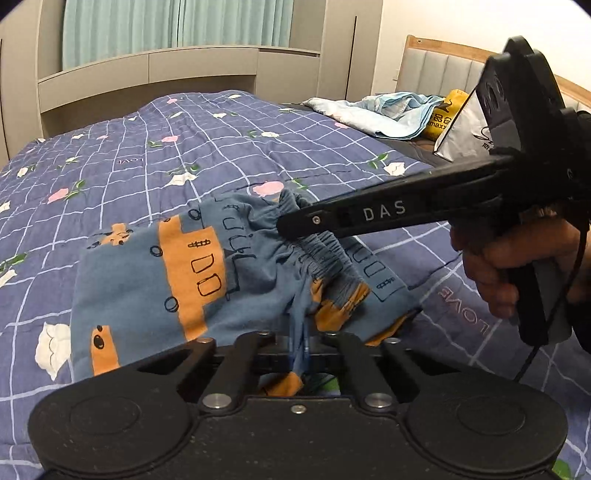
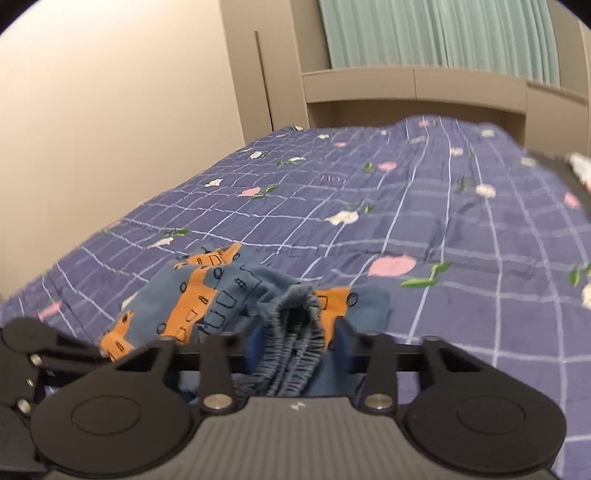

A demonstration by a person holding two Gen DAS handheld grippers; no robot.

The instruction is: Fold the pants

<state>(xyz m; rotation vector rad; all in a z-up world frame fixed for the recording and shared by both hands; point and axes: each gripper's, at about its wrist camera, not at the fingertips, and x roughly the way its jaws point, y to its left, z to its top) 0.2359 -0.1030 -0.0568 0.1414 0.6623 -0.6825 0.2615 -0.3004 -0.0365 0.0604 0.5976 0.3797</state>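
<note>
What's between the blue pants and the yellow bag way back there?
Mostly bare flowered quilt, then a crumpled light-blue cloth beside the yellow bag, beyond the pants, in the left wrist view.

Right gripper (image 2: pixel 295 350) closed on the gathered waistband of the pants (image 2: pixel 207 295) on a bed

The blue pants with orange vehicle prints lie bunched on the purple checked quilt (image 2: pixel 424 206); their elastic waistband is pinched between the right gripper's fingers at the bottom of the view; part of the left gripper (image 2: pixel 33 362) shows at the lower left edge, touching the cloth; beyond the bed stand a beige cabinet (image 2: pixel 369 88) and a pale green curtain (image 2: pixel 443 33); the picture is slightly blurred.
</note>
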